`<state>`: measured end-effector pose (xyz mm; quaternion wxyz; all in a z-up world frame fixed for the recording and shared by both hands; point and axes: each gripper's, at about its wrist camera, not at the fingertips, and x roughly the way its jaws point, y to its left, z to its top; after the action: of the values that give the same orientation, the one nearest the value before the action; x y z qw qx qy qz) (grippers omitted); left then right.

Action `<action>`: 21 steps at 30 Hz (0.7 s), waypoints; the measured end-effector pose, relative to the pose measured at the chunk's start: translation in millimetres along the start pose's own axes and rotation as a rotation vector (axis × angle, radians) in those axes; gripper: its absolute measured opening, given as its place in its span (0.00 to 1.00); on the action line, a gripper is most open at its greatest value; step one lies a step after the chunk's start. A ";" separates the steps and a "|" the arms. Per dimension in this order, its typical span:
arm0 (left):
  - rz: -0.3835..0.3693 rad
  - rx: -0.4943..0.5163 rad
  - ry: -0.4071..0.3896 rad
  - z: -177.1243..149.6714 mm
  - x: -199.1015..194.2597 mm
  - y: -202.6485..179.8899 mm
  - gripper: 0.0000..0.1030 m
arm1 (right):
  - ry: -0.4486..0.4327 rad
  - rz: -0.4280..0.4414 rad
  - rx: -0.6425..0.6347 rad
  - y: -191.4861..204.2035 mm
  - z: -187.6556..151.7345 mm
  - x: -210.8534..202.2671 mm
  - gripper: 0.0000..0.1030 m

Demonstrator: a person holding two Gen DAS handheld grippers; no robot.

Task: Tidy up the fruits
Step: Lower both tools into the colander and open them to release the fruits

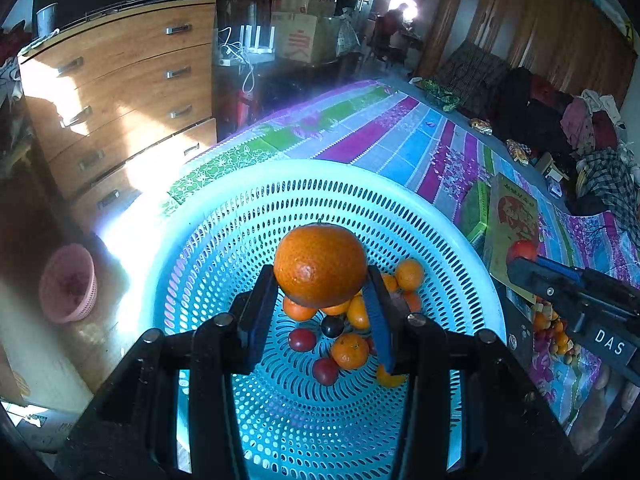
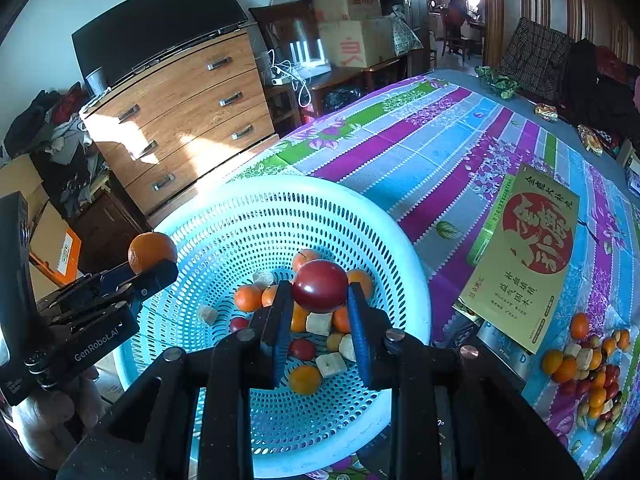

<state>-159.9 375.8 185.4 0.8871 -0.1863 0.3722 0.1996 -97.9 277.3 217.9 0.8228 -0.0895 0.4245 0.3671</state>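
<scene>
My left gripper (image 1: 322, 280) is shut on a large orange (image 1: 320, 266) and hangs over the light-blue perforated basket (image 1: 400, 200). My right gripper (image 2: 320, 292) is shut on a dark red plum-like fruit (image 2: 320, 286) above the same basket (image 2: 380, 216). Several small oranges, red fruits and pale cubes lie on the basket's floor (image 2: 316, 344). In the right wrist view the left gripper (image 2: 154, 268) shows at the basket's left rim with its orange (image 2: 151, 251). In the left wrist view the right gripper (image 1: 520, 260) shows at the right with its red fruit (image 1: 522, 250).
A pile of loose fruit (image 2: 588, 368) lies on the striped cloth (image 2: 440, 148) at the right. A yellow and green box (image 2: 524, 252) lies beside the basket. A wooden chest of drawers (image 2: 188, 120) stands beyond the bed's left edge; a pink basket (image 1: 68, 284) sits on the floor.
</scene>
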 end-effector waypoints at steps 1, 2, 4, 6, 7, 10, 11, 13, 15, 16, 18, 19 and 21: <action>0.000 0.000 0.001 0.4 0.7 1.4 0.43 | 0.003 0.002 0.000 0.2 -0.2 1.2 0.30; 0.000 0.000 0.003 0.3 1.0 2.0 0.43 | 0.005 0.003 0.000 0.4 -0.5 2.4 0.30; 0.001 0.001 0.006 0.4 2.1 2.6 0.43 | 0.010 0.006 0.002 0.0 -1.0 4.4 0.30; 0.000 0.001 0.012 -1.0 3.6 2.4 0.43 | 0.015 0.008 0.004 -0.7 -1.5 6.5 0.30; 0.000 0.002 0.014 -1.5 4.1 2.7 0.43 | 0.019 0.009 0.006 -1.3 -2.0 8.0 0.30; 0.000 0.005 0.021 -2.9 6.5 2.4 0.43 | 0.030 0.015 0.013 -3.0 -4.0 12.2 0.30; 0.000 0.006 0.024 -3.2 7.2 2.3 0.43 | 0.034 0.016 0.015 -3.5 -4.8 13.7 0.30; 0.002 0.008 0.032 -3.5 9.2 1.4 0.43 | 0.043 0.017 0.018 -4.5 -7.1 16.8 0.30; 0.001 0.008 0.040 -4.2 11.0 1.0 0.43 | 0.049 0.020 0.022 -5.4 -8.9 19.2 0.30; 0.000 0.009 0.043 -4.4 12.0 0.4 0.43 | 0.052 0.020 0.025 -6.3 -9.9 20.3 0.30; 0.001 0.012 0.048 -5.2 13.0 -0.7 0.43 | 0.057 0.022 0.030 -7.5 -10.8 22.4 0.30; 0.000 0.014 0.050 -5.3 13.5 -0.9 0.43 | 0.059 0.023 0.032 -8.0 -11.1 23.4 0.30; 0.002 0.020 0.055 -5.6 14.6 -2.2 0.43 | 0.062 0.025 0.036 -8.9 -11.5 25.1 0.30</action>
<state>-152.7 374.4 171.4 0.8781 -0.1826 0.3986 0.1917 -89.8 278.9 190.0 0.8062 -0.0809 0.4572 0.3666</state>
